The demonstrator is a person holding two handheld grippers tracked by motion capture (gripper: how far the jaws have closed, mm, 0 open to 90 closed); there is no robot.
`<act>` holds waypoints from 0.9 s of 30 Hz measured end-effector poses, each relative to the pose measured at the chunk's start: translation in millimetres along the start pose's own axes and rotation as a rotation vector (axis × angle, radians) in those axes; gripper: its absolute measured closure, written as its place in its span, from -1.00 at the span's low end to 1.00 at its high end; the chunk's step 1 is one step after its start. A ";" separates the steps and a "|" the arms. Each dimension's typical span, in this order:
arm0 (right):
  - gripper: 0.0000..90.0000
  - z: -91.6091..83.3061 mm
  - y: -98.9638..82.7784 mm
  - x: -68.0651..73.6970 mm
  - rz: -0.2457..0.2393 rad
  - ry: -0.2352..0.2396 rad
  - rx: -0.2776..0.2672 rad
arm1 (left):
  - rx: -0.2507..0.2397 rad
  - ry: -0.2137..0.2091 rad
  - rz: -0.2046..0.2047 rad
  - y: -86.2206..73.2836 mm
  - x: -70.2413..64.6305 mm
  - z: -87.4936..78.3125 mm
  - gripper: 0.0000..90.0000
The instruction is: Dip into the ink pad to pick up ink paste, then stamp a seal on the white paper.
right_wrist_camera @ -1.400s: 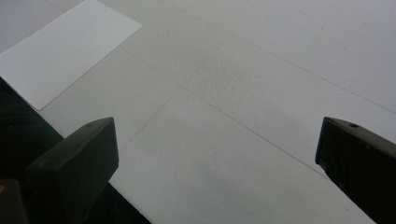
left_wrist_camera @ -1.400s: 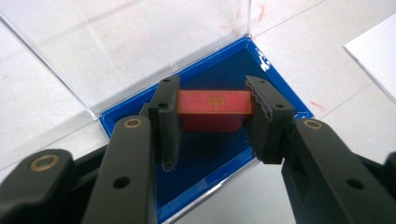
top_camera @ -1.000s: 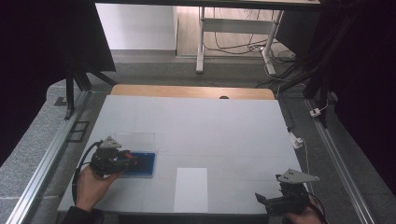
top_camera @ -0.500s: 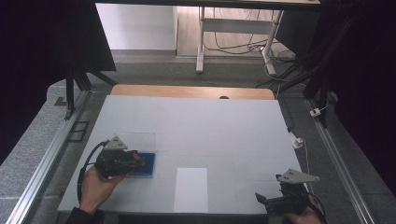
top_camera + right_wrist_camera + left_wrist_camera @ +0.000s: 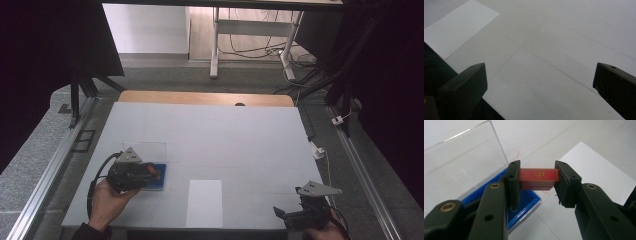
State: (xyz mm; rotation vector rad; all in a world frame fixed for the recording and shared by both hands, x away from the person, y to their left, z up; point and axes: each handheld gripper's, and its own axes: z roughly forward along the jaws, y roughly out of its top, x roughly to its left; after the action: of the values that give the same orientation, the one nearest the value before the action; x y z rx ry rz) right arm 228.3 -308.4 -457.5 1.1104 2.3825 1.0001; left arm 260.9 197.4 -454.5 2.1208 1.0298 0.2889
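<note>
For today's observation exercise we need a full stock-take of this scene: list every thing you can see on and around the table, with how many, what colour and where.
red block: one, red with a gold mark on top, clamped between the left gripper's jaws above the box
box: one, blue tray with a clear lid standing open, near left part of the table
white sheet: one, white, flat near the front edge, centre
table: one, pale grey top with a wooden strip at the far edge
desk frame: one, white, on the floor beyond the table, cables under it
left gripper: one, black, shut on the red block
right gripper: one, black, jaws wide apart over bare table, near right corner
left hand: one, holding the left gripper
</note>
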 end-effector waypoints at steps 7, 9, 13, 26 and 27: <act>-1.00 -0.3 0.0 -0.2 0.000 0.001 -0.003 | 0.004 -0.016 0.034 5.6 -10.0 4.1 0.30; -1.00 0.4 0.1 -0.1 0.000 0.001 0.001 | 0.013 -0.029 0.028 7.9 -12.3 5.9 0.30; -1.00 0.2 0.1 -0.3 0.003 -0.001 0.000 | 0.021 -0.050 0.035 11.7 -17.4 9.8 0.30; -1.00 0.4 0.2 0.1 -0.001 0.000 0.003 | 0.034 -0.113 0.098 25.1 -38.3 27.3 0.30; -1.00 0.4 0.2 0.1 0.000 -0.001 0.003 | 0.039 -0.117 0.108 26.3 -40.2 28.8 0.30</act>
State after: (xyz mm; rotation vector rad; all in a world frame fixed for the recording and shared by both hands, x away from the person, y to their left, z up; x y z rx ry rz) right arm 228.5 -308.1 -457.6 1.1113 2.3845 0.9958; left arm 264.0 141.6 -451.3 2.2052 0.8613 0.1956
